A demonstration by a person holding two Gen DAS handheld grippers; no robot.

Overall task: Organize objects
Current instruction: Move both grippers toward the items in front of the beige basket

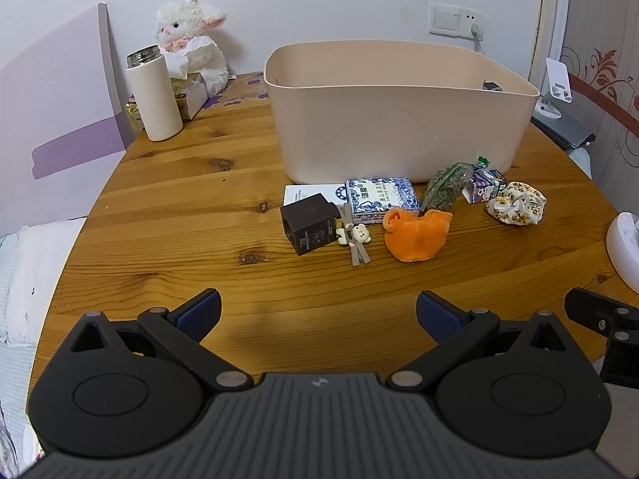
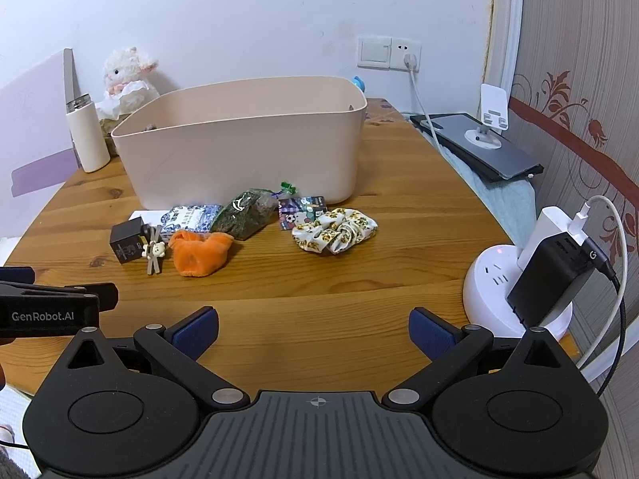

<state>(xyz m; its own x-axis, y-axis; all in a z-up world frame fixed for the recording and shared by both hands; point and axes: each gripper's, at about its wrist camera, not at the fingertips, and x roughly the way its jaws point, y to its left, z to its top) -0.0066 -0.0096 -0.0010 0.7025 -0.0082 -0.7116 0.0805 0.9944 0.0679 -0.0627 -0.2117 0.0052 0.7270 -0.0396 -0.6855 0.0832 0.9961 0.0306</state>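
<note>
Objects to sort are basically all sitting loose on the wooden counter (image 1: 179, 207), in a row right in front of the big beige bin (image 1: 395, 119). From the left wrist view: a dark cube (image 1: 309, 228), a little bear clip (image 1: 354, 236) touching it, a blue-and-white box (image 1: 379, 197), an orange cloth (image 1: 415, 235), a green packet (image 1: 447, 185), a small cartoon carton (image 1: 485, 191) and a floral scrunchie (image 1: 515, 202). The left gripper (image 1: 318, 311) hangs low over the near counter with its fingers spread wide, nothing in them. One dark thing pokes up at the bin's far right rim, can't tell what it is.

Right wrist view: same lineup, scrunchie (image 2: 334, 230) closest to this side, orange cloth (image 2: 199, 253) nearer the middle. The right gripper (image 2: 313, 329) is wide apart too and empty, well short of the items. A round power strip (image 2: 515, 283) sits off to the right.

So I'd say barely started: almost everything left to go in the bin.
</note>
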